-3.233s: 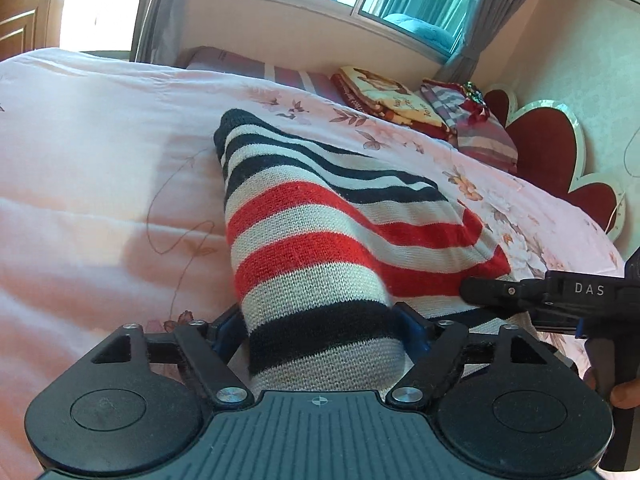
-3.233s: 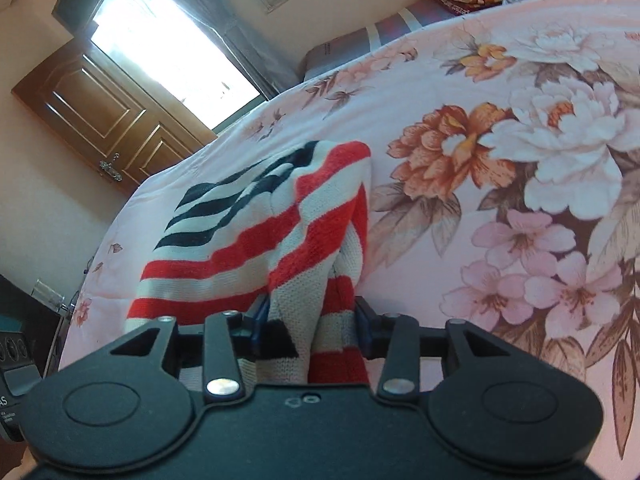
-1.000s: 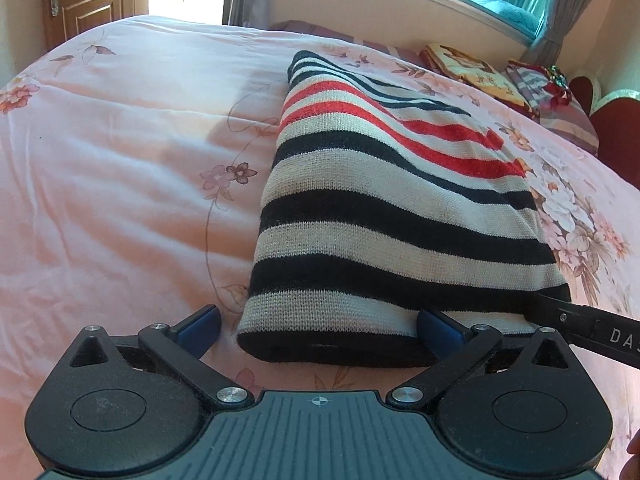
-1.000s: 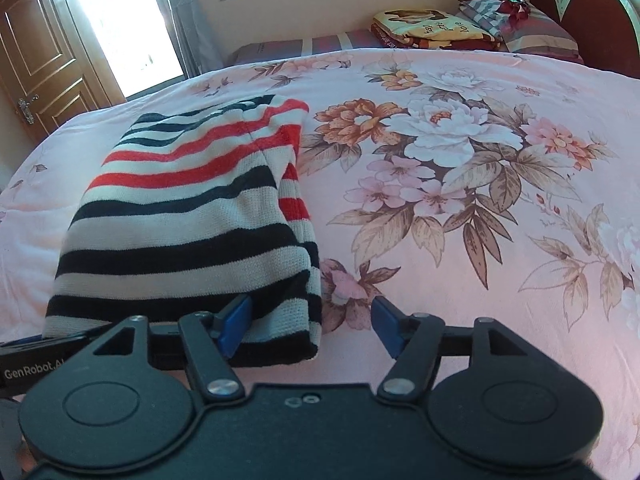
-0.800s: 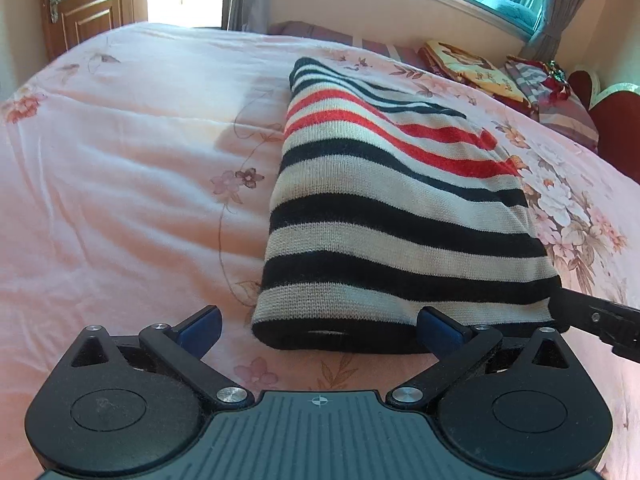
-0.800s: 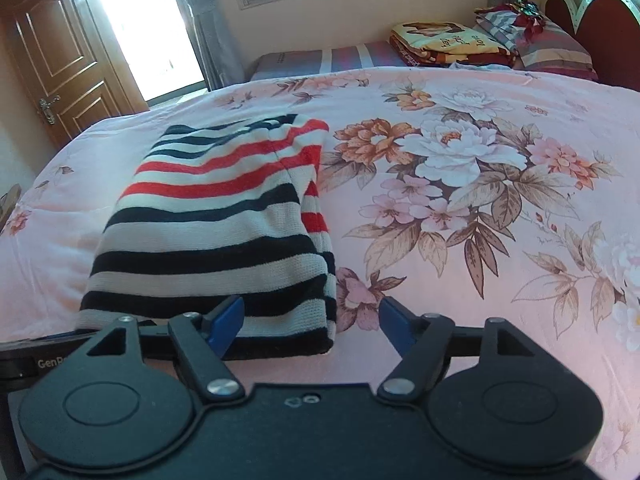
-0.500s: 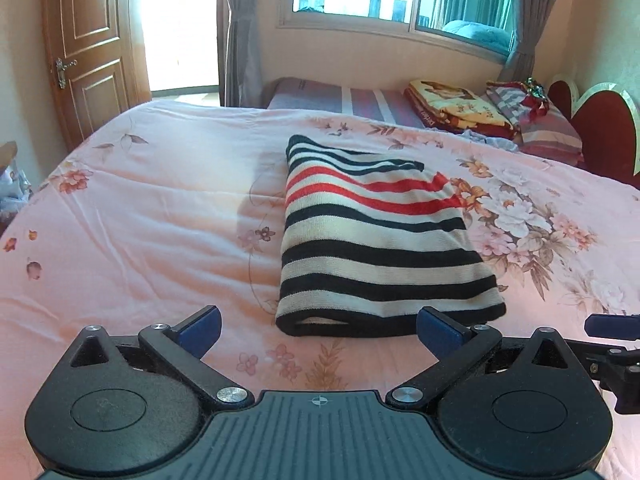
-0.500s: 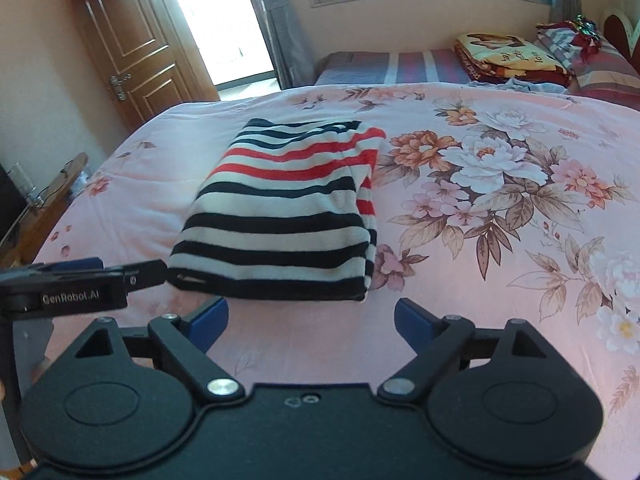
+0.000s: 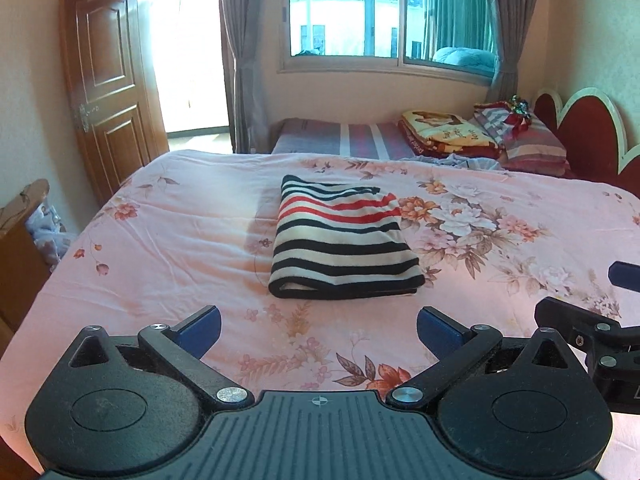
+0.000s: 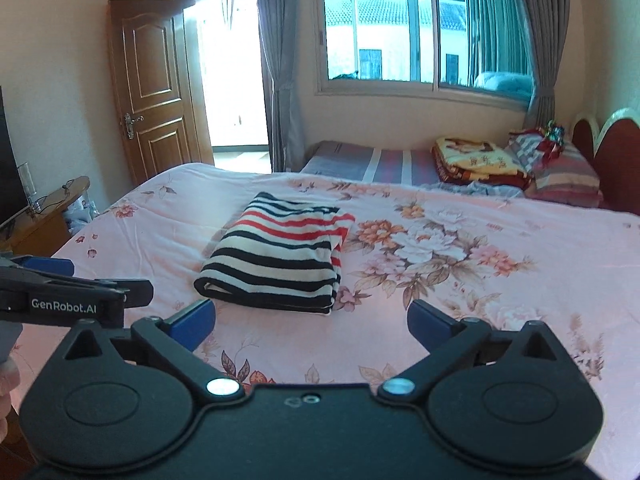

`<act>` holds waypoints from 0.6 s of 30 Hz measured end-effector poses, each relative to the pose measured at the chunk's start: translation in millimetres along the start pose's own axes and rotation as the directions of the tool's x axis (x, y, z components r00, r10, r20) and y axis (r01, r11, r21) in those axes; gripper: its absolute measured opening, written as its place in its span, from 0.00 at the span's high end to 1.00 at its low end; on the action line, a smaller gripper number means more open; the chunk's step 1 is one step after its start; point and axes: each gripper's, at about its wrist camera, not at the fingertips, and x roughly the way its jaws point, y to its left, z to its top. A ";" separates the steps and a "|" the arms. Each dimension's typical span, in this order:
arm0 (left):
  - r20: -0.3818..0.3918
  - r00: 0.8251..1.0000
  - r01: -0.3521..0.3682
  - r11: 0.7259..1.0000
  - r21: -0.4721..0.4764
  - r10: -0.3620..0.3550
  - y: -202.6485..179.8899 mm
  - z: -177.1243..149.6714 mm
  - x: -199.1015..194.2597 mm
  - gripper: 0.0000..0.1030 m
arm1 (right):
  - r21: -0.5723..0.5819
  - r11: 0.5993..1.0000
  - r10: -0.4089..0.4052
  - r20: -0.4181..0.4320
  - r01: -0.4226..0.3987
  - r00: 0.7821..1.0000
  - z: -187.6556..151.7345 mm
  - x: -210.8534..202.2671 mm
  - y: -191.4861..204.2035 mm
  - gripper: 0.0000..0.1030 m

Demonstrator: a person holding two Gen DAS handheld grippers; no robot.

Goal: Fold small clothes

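A striped knit garment (image 9: 340, 240), black, cream and red, lies folded into a neat rectangle on the pink floral bedspread (image 9: 160, 248). It also shows in the right wrist view (image 10: 280, 258). My left gripper (image 9: 318, 326) is open and empty, held back above the near part of the bed, well short of the garment. My right gripper (image 10: 310, 322) is open and empty too, likewise pulled back from the garment. The right gripper shows at the right edge of the left wrist view (image 9: 600, 312), and the left gripper at the left edge of the right wrist view (image 10: 80, 292).
Folded blankets (image 9: 444, 132) and a pillow (image 9: 528, 140) lie at the far head of the bed by a red headboard (image 9: 592, 132). A wooden door (image 9: 108, 92) and a wooden side table (image 10: 52, 208) stand to the left. A window (image 9: 360, 16) is behind.
Both grippers let go of the folded garment, opened wide and drew back and up from it. The garment now lies flat and alone on the bed.
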 end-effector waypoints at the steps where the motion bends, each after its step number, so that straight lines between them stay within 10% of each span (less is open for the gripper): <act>1: 0.012 1.000 0.005 1.000 0.005 -0.005 -1.0 -1.7 -9.3 0.00 | -0.013 1.000 -0.014 0.023 0.014 1.000 -1.5 -9.8 2.6 0.01; 18: 0.080 0.997 -0.003 1.000 -0.006 0.003 -15.9 -27.2 -77.1 0.00 | 0.012 0.994 -0.106 0.149 0.105 0.983 -16.1 -82.0 -4.8 0.01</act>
